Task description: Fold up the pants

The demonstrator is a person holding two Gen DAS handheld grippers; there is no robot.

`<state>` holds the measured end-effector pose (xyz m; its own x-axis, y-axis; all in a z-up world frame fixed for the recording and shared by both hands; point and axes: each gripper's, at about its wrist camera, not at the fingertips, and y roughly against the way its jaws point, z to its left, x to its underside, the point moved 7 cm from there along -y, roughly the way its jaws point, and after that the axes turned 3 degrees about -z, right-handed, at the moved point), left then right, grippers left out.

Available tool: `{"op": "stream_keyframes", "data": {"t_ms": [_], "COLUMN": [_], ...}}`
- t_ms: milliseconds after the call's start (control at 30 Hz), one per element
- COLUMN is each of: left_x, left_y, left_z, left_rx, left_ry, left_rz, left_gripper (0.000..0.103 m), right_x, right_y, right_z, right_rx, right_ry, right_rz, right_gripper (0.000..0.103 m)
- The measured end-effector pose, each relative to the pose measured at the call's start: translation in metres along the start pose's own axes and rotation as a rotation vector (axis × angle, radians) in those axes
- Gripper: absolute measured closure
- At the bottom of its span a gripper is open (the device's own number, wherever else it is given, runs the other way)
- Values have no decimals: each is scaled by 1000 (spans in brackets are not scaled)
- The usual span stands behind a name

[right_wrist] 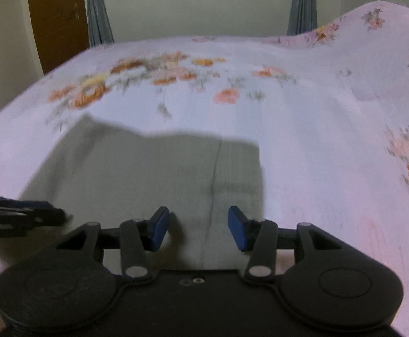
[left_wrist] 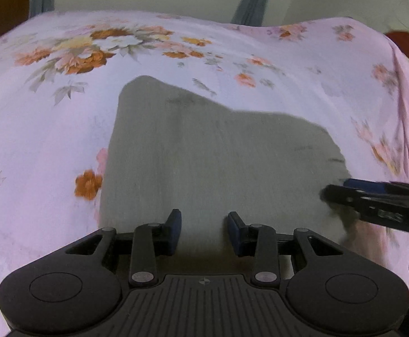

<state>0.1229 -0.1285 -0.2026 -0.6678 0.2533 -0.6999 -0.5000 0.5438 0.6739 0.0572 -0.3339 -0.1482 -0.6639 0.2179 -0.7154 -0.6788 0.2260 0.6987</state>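
Open floral bedsheet (left_wrist: 50, 140) left of and beyond the grey pants (left_wrist: 204, 154); crowded at right by the right hand-held gripper (left_wrist: 345, 193); raised sheet fold (right_wrist: 373, 28) far right.

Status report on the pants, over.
Both hand-held grippers, left and right, open, empty. Grey pants flat on floral sheet. Nothing in the way.

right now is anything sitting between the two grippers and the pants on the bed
Nothing visible does. The grey pants lie flat on the flowered bedsheet with no other item on them. The left gripper and the right gripper are both open right over the near edge of the cloth.
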Motion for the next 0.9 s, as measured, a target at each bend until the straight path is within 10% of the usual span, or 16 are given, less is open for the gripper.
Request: {"op": "stream_keyframes", "data": {"t_ms": [500, 633, 900], "left_x": [-16, -16, -20], "left_y": [30, 15, 20], "left_z": [31, 36, 53], "left_rx": [-78, 16, 13], "left_ry": [117, 149, 162], "left_rz": [-20, 24, -8], "left_gripper": [65, 34, 34], "right_x": [-6, 2, 13], "right_y": [16, 6, -15], "right_z": [-47, -58, -68], "right_rx": [-122, -191, -335], "right_ry": [-214, -298, -429], "right_rz": [43, 93, 196], "right_gripper": [32, 25, 23]}}
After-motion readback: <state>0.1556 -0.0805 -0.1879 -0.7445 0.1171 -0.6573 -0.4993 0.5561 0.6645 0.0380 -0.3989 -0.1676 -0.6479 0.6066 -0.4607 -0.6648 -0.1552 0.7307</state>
